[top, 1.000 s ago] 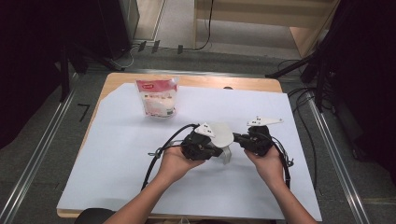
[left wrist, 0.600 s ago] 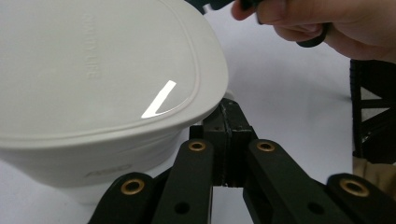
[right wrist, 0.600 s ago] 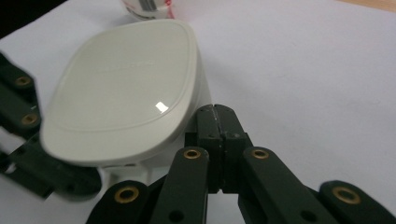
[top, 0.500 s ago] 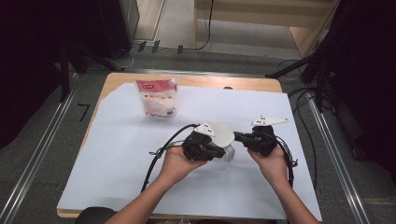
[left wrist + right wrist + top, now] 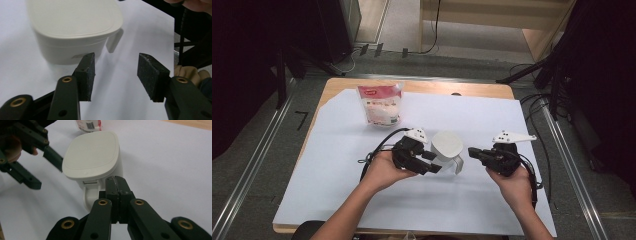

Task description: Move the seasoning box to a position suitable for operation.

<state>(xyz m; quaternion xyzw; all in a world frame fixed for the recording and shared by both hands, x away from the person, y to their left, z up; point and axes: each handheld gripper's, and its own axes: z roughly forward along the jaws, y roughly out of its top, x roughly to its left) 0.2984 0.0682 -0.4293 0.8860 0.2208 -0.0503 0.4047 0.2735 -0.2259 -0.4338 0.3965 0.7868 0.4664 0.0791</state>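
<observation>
White paper covers the table, one lidded white container at its middle, base hidden. Left gripper jaws have just been opening, nothing between; right gripper pressed together; one pouch behind

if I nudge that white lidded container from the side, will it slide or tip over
The white container looks squat, with a wide flat lid, so it should probably slide rather than tip on the smooth white sheet. Its moulded plastic walls look stiff and likely light. The tab sticking out at one side might make it swivel when pushed.
</observation>
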